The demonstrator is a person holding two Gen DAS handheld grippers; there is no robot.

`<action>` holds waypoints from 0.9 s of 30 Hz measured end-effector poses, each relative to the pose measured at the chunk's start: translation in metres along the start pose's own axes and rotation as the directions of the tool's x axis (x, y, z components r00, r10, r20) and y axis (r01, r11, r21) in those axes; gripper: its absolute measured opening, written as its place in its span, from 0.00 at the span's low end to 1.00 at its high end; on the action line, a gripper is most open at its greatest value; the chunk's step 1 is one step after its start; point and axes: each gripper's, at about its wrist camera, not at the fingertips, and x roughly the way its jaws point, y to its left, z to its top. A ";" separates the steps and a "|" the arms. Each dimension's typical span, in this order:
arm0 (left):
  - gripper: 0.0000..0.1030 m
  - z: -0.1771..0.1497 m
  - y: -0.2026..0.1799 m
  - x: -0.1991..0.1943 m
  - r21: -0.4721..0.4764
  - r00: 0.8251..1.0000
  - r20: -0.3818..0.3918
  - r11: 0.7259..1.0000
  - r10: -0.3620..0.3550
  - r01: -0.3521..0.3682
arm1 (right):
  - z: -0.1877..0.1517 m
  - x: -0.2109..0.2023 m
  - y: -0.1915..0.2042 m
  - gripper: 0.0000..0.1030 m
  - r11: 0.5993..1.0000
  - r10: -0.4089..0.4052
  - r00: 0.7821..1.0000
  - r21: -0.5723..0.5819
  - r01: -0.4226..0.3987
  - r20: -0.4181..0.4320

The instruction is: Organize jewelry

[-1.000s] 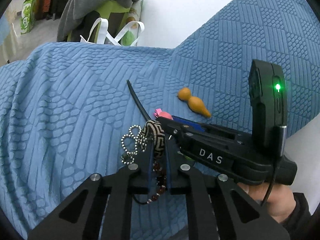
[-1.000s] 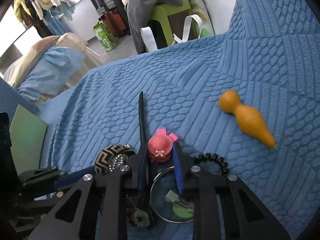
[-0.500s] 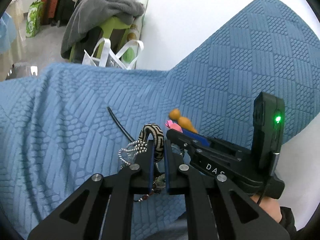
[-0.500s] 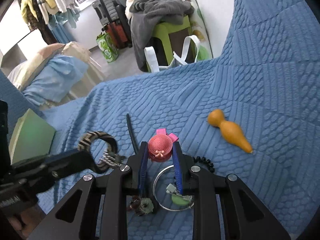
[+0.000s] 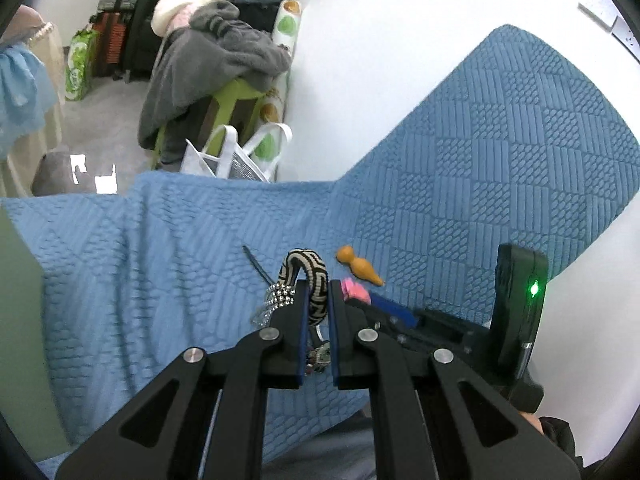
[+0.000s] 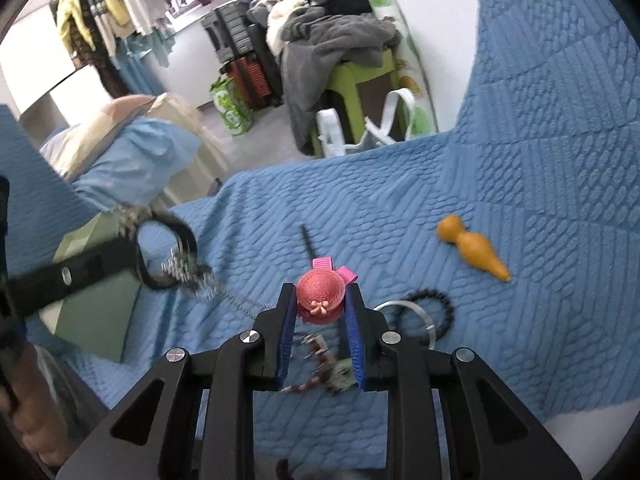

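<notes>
Now the patterned bangle (image 5: 306,276), raised off the blue blanket (image 5: 160,260) since a second ago, is pinched by the left gripper (image 5: 318,300). Likewise the pink hat clip (image 6: 320,294) is clamped in the right gripper (image 6: 320,312). Both pieces are judged ready for sorting.

— Where could I pass on this blue bedspread (image 6: 400,208)?

— The far stretch, beyond the black stick (image 6: 308,240), lies bare, and so does the strip between that stick and the orange gourd (image 6: 472,252).

— And close to my right gripper (image 6: 320,312)?

— Crowded. The metal ring (image 6: 416,312) and black bead bracelet (image 6: 440,304) lie just right of my jaws, overlapping each other, and a small beaded piece (image 6: 320,368) sits beneath them (blurred, hard to read).

— My left side?

— The green box (image 6: 100,312) stands at the bedspread's edge, and my left gripper (image 5: 318,300) hangs above it with the chain (image 6: 224,296) trailing across toward my right jaws.
</notes>
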 end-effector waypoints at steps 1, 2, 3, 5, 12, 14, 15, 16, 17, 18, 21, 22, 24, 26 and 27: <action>0.08 0.000 0.002 -0.004 -0.006 1.000 0.003 1.000 -0.001 0.001 | -0.002 0.002 0.006 0.20 1.000 0.003 1.000 -0.012 -0.003 -0.008; 0.08 0.000 0.005 -0.008 -0.013 1.000 0.005 1.000 0.001 -0.001 | -0.003 0.004 0.011 0.20 1.000 0.006 1.000 -0.022 -0.007 -0.018; 0.08 0.000 0.009 -0.014 -0.021 1.000 0.008 1.000 0.006 -0.006 | -0.005 0.007 0.015 0.20 0.999 0.011 1.000 -0.032 -0.012 -0.028; 0.08 -0.002 0.015 -0.021 -0.036 1.000 0.010 0.999 0.012 -0.012 | -0.009 0.017 0.025 0.20 0.999 0.009 0.998 -0.051 -0.012 -0.059; 0.08 -0.008 0.031 -0.040 -0.077 1.000 0.008 0.997 0.004 -0.003 | -0.019 0.070 0.042 0.20 0.996 0.016 0.976 -0.085 -0.035 -0.216; 0.08 -0.010 0.036 -0.044 -0.091 1.000 0.006 0.996 -0.001 0.002 | -0.021 0.083 0.046 0.21 0.994 0.012 0.969 -0.104 -0.038 -0.248; 0.08 -0.009 0.037 -0.046 -0.098 1.000 0.007 0.995 -0.004 0.004 | -0.023 0.087 0.048 0.22 0.993 0.006 0.965 -0.112 -0.037 -0.261; 0.08 -0.009 0.038 -0.047 -0.101 1.000 0.007 0.995 -0.007 0.008 | -0.024 0.090 0.049 0.22 0.993 0.004 0.964 -0.116 -0.036 -0.265; 0.08 -0.008 0.039 -0.049 -0.102 1.000 0.009 0.995 -0.010 0.010 | -0.024 0.091 0.049 0.23 0.993 0.008 0.964 -0.114 -0.039 -0.265; 0.08 -0.008 0.039 -0.051 -0.101 1.000 0.012 0.995 -0.013 0.014 | -0.023 0.090 0.048 0.28 0.993 0.025 0.965 -0.103 -0.054 -0.262; 0.08 -0.006 0.041 -0.055 -0.105 1.000 0.023 0.994 -0.020 0.022 | -0.017 0.080 0.050 0.43 0.989 0.121 0.967 -0.061 -0.138 -0.223; 0.08 -0.005 0.041 -0.057 -0.105 0.999 0.025 0.994 -0.021 0.024 | -0.015 0.074 0.053 0.44 0.986 0.136 0.971 -0.072 -0.153 -0.199; 0.08 -0.004 0.041 -0.059 -0.103 0.999 0.027 0.994 -0.023 0.026 | -0.015 0.065 0.064 0.44 0.979 0.156 0.974 -0.107 -0.175 -0.166; 0.08 -0.003 0.042 -0.061 -0.104 0.999 0.029 0.994 -0.027 0.030 | -0.017 0.057 0.079 0.44 0.963 0.200 0.969 -0.152 -0.221 -0.146; 0.08 -0.003 0.042 -0.061 -0.105 0.999 0.029 0.994 -0.029 0.032 | -0.017 0.054 0.086 0.44 0.955 0.220 0.965 -0.173 -0.243 -0.140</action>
